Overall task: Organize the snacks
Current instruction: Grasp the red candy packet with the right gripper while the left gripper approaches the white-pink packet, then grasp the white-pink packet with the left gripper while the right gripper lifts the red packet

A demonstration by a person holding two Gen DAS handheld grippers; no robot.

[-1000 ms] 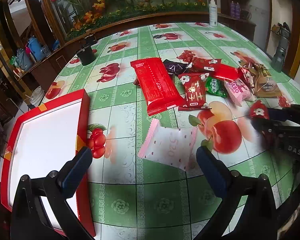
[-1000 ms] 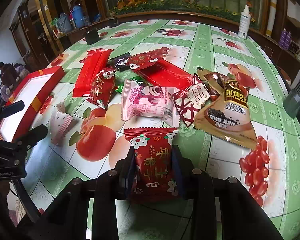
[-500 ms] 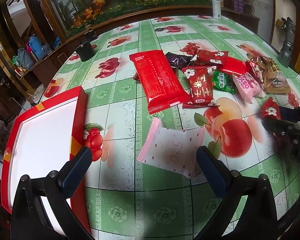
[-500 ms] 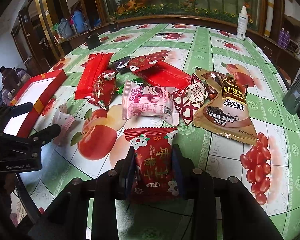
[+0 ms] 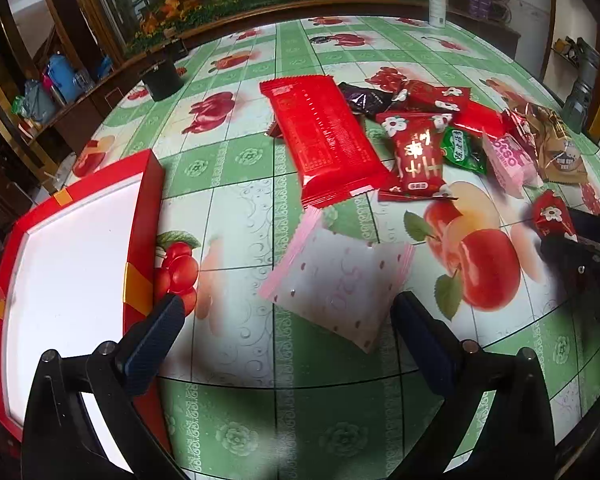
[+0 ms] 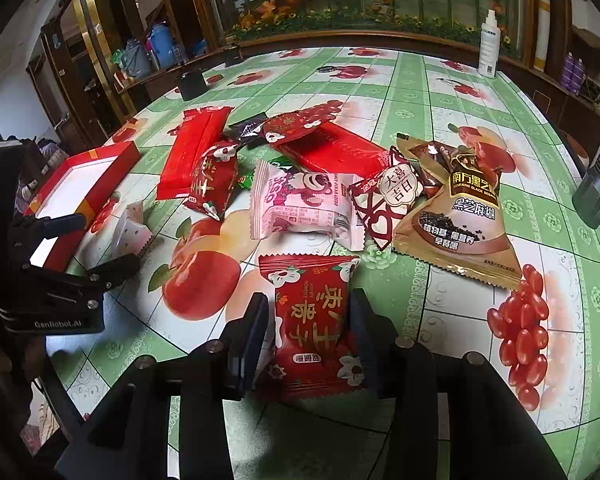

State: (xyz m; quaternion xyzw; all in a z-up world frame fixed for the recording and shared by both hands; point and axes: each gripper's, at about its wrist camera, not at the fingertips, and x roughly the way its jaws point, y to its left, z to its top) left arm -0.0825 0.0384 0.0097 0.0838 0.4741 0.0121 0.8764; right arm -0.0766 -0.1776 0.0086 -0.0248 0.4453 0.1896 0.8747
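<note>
Left wrist view: the left claw [image 5: 286, 326] stands with its fingers wide apart and nothing between the pads. To its left lies the red box [image 5: 144, 216], open, with a white floor, its long side running away from the claw. Straight ahead, between the fingertips and slightly beyond, the pale pink packet [image 5: 336, 280] lies flat on the surface [image 5: 236, 168], its long axis slanting from far left to near right, its near corner just beside the right finger. Beyond it the long red packet [image 5: 324, 136] points away and a little leftward. Right wrist view: the right claw [image 6: 308, 328] is clamped on the small red packet [image 6: 312, 316], which stands lengthwise along the fingers, crimped end pointing forward. Ahead lies the pink bear packet [image 6: 300, 204], long axis crosswise; ahead to the right, the brown triangular pouch [image 6: 460, 216], apex away.
</note>
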